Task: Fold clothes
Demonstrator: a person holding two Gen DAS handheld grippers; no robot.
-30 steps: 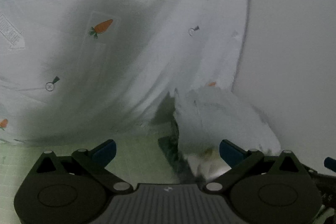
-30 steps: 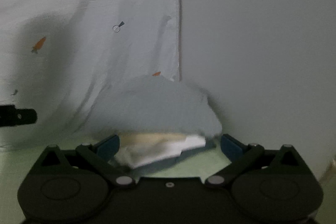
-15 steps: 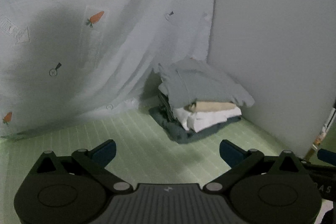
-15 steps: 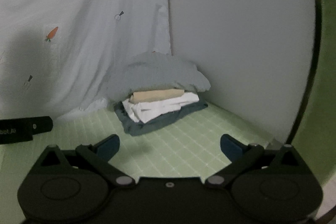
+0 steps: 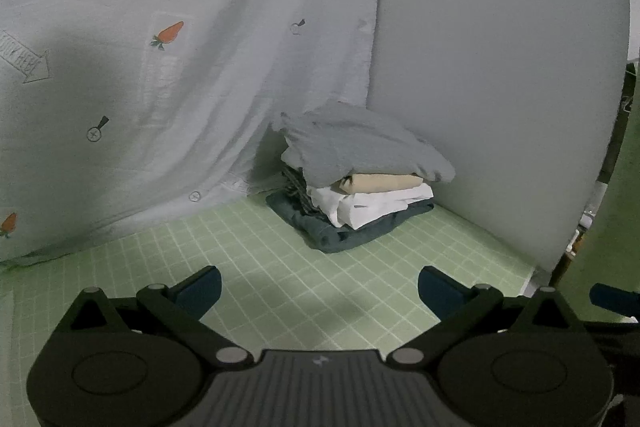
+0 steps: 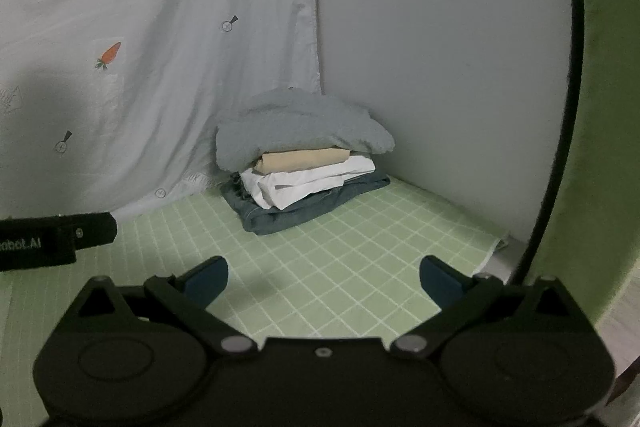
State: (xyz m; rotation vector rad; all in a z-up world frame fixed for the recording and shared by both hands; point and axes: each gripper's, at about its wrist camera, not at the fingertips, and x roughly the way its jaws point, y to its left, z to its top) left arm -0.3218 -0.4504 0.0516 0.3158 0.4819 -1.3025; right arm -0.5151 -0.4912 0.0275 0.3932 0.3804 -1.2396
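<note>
In the right view, the left gripper [image 6: 56, 239] shows beside the stack [image 6: 304, 163].

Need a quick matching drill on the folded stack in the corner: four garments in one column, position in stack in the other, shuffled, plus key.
Garments:
1. grey garment
2. beige garment
3. white garment
4. dark blue garment

Positions:
A. bottom, on the green grid mat
B. top of the stack
C. second from top
D. third from top, directly above the lowest piece

Pairs: 1-B, 2-C, 3-D, 4-A
</note>
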